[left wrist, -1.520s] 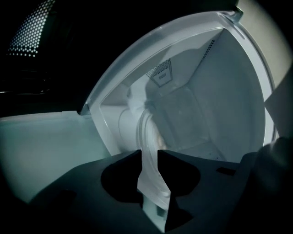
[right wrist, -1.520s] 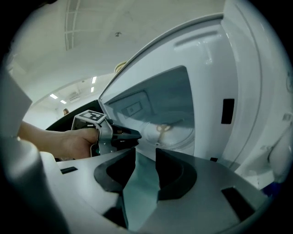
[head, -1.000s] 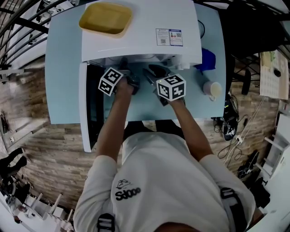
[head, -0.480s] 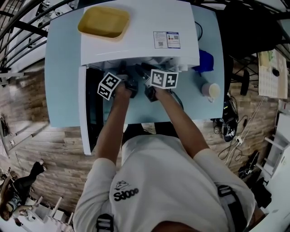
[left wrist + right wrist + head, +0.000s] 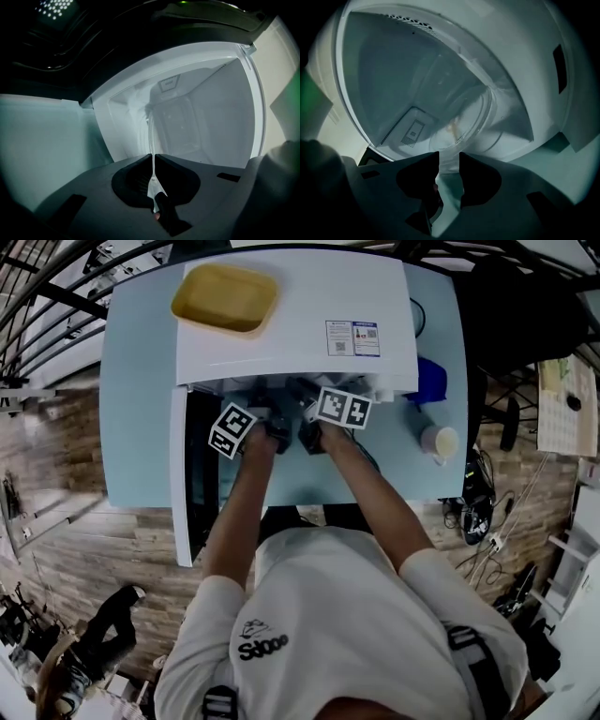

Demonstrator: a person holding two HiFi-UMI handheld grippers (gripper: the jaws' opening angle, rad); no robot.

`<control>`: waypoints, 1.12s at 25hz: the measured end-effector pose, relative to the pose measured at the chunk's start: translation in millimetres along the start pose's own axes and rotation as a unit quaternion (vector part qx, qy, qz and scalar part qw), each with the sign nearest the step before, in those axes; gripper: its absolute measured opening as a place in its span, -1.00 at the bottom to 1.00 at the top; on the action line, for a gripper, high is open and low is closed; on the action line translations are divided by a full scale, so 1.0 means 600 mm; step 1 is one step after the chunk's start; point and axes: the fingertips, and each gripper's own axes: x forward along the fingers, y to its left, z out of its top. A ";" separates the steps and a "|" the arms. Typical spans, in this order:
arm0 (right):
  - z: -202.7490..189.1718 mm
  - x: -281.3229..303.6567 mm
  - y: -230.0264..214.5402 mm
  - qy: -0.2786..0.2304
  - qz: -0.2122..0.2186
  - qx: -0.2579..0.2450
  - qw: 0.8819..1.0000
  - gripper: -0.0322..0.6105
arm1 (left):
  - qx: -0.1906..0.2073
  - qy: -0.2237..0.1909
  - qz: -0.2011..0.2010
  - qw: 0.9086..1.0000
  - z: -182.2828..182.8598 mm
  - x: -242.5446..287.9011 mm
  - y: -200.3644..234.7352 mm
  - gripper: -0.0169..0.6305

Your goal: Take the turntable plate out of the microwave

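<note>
The clear round glass turntable plate (image 5: 461, 119) is sitting inside the open white microwave (image 5: 291, 324) on the light-blue tabletop (image 5: 136, 427), probably being taken at two points for a steady lift. The left hand-held gripper (image 5: 153, 161), jaws just closing, is pinching the plate's rim. The right hand-held gripper (image 5: 449, 161), jaws wide and just narrowing, is straddling the rim.

**CAMERA PLACEMENT AND COVERAGE**

The head view looks steeply down from above the person, from well back. The microwave (image 5: 295, 329) and table (image 5: 136, 418) fill the upper half of its frame. Each gripper view sits close behind its own jaws and faces into the open cavity (image 5: 201, 117). The left gripper (image 5: 153, 161) and the right gripper (image 5: 449, 161) each appear at lower centre. Both gripper views share the cavity and the turntable plate (image 5: 461, 122).
</note>
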 end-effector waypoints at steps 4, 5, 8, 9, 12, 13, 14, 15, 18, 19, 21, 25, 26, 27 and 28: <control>0.010 0.004 0.001 -0.021 0.006 0.041 0.999 -0.49 | -0.001 -0.002 -0.006 1.000 0.002 0.000 -0.005 -0.85; 0.011 0.005 -0.001 -0.027 0.006 0.052 0.998 -0.50 | -0.003 -0.005 -0.007 1.000 0.002 0.000 -0.005 -0.85; 0.011 0.007 -0.008 -0.045 0.004 0.094 0.995 -0.66 | -0.006 -0.011 -0.007 1.000 0.004 -0.001 -0.006 -0.86; 0.012 0.006 -0.010 -0.052 0.008 0.115 0.992 -0.69 | -0.006 -0.011 -0.008 1.000 0.003 -0.001 -0.006 -0.86; 0.011 0.002 -0.013 -0.068 0.042 0.174 0.981 -0.76 | -0.012 -0.009 -0.010 1.000 0.002 -0.003 -0.005 -0.86; 0.010 0.002 -0.014 -0.069 0.054 0.192 0.978 -0.79 | -0.014 -0.009 -0.008 1.000 0.001 -0.003 -0.003 -0.85; 0.009 0.002 -0.016 -0.067 0.062 0.205 0.974 -0.81 | -0.017 -0.009 -0.006 1.000 0.000 -0.004 0.000 -0.85; 0.007 0.001 -0.016 -0.065 0.066 0.213 0.973 -0.82 | -0.021 -0.009 -0.004 1.000 -0.001 -0.004 0.004 -0.85; 0.004 -0.007 -0.013 -0.074 0.082 0.232 0.966 -0.83 | -0.029 -0.009 -0.011 0.999 -0.004 -0.009 0.005 -0.85; 0.005 -0.009 -0.013 -0.079 0.088 0.240 0.964 -0.84 | -0.032 -0.006 -0.013 0.999 -0.006 -0.009 0.004 -0.85; 0.006 -0.012 -0.016 -0.085 0.093 0.246 0.961 -0.84 | -0.039 0.003 -0.015 0.999 -0.010 -0.008 0.003 -0.85; 0.000 -0.015 -0.009 -0.080 0.098 0.239 0.963 -0.84 | -0.061 0.024 -0.029 0.997 -0.018 0.004 -0.001 -0.75; -0.001 -0.015 -0.006 -0.078 0.100 0.236 0.963 -0.84 | -0.066 0.028 -0.030 0.997 -0.020 0.008 -0.003 -0.75; -0.002 -0.015 -0.004 -0.077 0.100 0.233 0.964 -0.84 | -0.068 0.033 -0.028 0.997 -0.022 0.011 -0.004 -0.76; -0.001 -0.016 -0.003 -0.075 0.099 0.230 0.965 -0.84 | -0.068 0.037 -0.024 0.997 -0.024 0.012 -0.005 -0.79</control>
